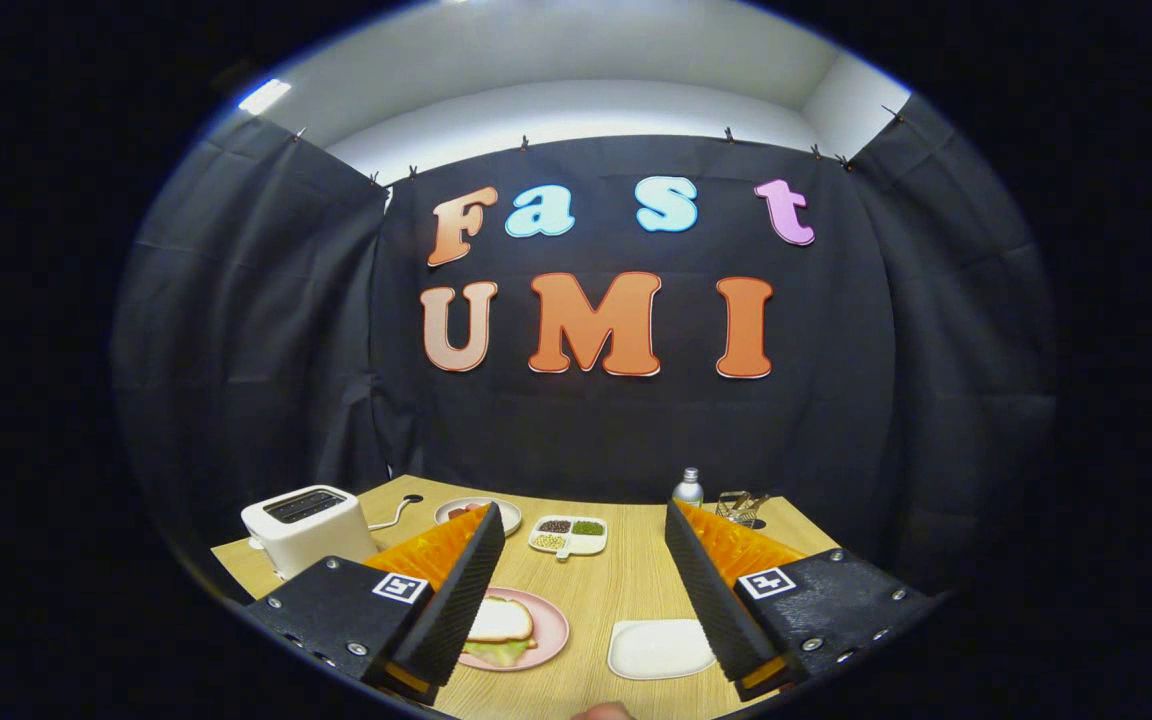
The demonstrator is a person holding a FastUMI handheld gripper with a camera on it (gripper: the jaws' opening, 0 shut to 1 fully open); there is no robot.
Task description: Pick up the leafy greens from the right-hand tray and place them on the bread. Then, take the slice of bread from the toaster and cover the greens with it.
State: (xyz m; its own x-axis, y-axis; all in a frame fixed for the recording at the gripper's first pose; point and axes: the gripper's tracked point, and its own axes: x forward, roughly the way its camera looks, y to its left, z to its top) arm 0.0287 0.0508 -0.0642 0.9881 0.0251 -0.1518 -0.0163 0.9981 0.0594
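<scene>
1. The tongs (584, 545) are released, their fingers spread wide with nothing between them, held above the near part of the table (626, 590).
2. Taking the pink plate (526, 630) as the landmark: it lies just inside the left finger, partly hidden by it. On it sits a slice of bread (499, 620) with leafy greens (498, 652) showing beneath its near edge, so the sandwich looks, by my judgement, already covered.
3. To the right of the plate, near the right finger, lies a white tray (658, 648); I cannot see any greens left on it.
4. Behind and to the left of the plate stands the toaster (308, 527), beyond the left finger; whether a slice sits in its slot I cannot tell.
5. Further behind the plate are a divided dish (569, 535), a second plate (511, 512), a bottle (688, 487) and a small wire holder (739, 506).
6. Handling, as judgement: bread is light, soft and easily crushed, so take it by opposite edges with gentle pressure; greens are limp and slippery, best pinched at a bunched part.
</scene>
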